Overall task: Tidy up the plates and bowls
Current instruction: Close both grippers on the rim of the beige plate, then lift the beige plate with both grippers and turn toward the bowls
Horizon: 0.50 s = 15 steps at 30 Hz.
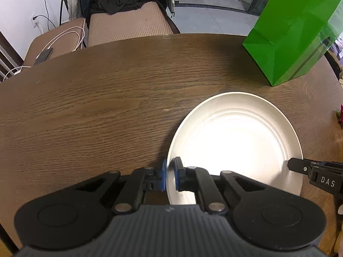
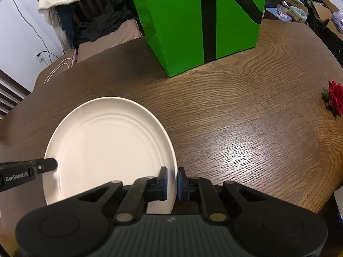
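Table (image 1: 107,107): brown wood grain; spreads ahead of and beneath both grippers
Bag (image 2: 199,21): green paper with a black stripe; stands upright on the table, straight ahead of the right gripper and beyond the plate; ahead and to the right of the left gripper
Plate (image 2: 107,145): white, ringed, round; lies between the two grippers, each holding an opposite edge; its far rim points toward the bag
Left gripper (image 1: 170,172): blue pads pinched on the plate's left rim; one finger over the rim, one outside it
Right gripper (image 2: 172,181): pads clamped on the plate's right rim the same way
Flower (image 2: 335,99): red; on the table, far to the right of the right gripper
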Available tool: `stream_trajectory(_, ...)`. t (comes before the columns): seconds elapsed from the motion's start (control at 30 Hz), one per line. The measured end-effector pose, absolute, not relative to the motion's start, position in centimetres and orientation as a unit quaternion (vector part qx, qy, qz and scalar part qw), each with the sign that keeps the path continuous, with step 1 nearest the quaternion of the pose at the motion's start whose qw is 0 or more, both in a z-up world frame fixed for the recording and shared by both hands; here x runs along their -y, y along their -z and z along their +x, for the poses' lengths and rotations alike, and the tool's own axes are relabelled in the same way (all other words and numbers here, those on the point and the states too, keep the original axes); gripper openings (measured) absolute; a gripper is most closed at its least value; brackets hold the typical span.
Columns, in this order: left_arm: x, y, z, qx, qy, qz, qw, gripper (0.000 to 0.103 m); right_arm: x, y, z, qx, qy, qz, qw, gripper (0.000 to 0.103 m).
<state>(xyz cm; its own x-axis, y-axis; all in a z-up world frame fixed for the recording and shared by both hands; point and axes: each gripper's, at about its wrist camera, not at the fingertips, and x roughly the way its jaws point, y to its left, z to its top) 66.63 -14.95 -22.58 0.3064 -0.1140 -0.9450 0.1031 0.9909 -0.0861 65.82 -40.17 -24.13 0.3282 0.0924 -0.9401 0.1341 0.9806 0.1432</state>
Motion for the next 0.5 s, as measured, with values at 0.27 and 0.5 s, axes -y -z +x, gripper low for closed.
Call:
stream_trajectory(0.27,15.38,22.58,66.49,-0.578,0.067,0.007,0.813,0.008,39.92,23.98,65.09,-0.574,0.015,0.091,0.813,0.008)
stream_trajectory(0.5,15.47,22.37,66.33,-0.574,0.066,0.011,0.816,0.008,39.75,23.77,64.82,-0.574,0.016,0.09,0.814,0.008)
